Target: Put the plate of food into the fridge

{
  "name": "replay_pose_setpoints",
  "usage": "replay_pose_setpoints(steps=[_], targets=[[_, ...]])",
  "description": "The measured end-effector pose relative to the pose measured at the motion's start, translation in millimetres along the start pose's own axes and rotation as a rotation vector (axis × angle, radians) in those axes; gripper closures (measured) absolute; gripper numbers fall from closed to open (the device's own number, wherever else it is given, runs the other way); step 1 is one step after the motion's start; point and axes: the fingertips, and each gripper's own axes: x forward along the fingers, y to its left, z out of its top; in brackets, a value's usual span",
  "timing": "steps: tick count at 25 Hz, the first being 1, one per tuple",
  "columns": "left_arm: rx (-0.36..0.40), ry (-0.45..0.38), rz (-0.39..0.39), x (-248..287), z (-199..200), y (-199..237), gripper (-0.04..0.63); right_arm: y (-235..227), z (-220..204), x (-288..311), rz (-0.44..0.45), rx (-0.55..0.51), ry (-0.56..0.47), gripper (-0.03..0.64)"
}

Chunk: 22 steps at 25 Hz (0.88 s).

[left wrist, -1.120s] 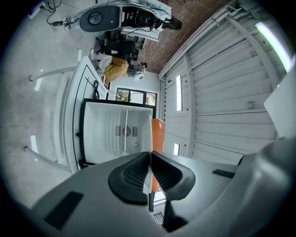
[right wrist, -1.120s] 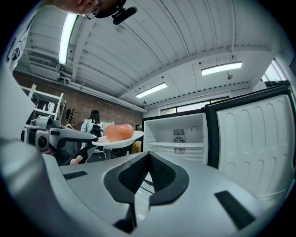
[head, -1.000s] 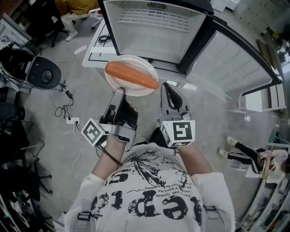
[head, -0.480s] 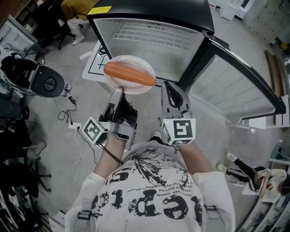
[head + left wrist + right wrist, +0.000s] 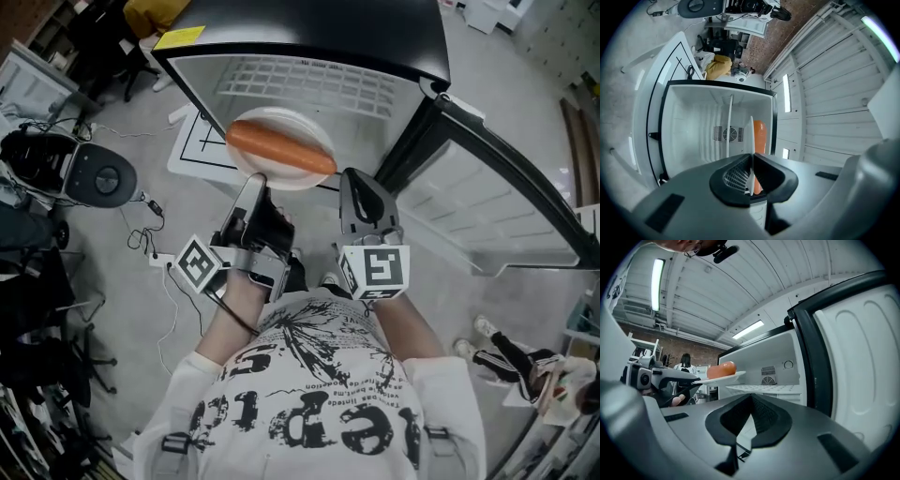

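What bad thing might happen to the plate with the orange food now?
The left gripper pinches the plate only at its near rim, so the plate might tip and the long orange food could roll off. The plate is just in front of the open fridge, so it might bump the wire shelf on its way in.

Fridge [image 5: 300,49] open ahead, wire shelf [image 5: 309,82] inside

The grey concrete floor [image 5: 112,244] carries the black fridge [image 5: 309,37], open, with a white wire shelf [image 5: 309,84] across its white interior. Against the fridge's left side lies a white board with black lines [image 5: 202,141]. Nearby lies a white power strip [image 5: 161,260] with black cables [image 5: 150,211].
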Motion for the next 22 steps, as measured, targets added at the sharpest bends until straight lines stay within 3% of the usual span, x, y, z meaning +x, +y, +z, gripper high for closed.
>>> replay_pose_setpoints(steps=[11,22], targets=[[-0.026,0.135,-0.017,65,31,6,0.571,-15,13,39,-0.147,-0.024,-0.015,0.617],[-0.061,0.184,0.023,114,56,30,0.571,-20,11,66,-0.24,-0.049,0.02,0.617]])
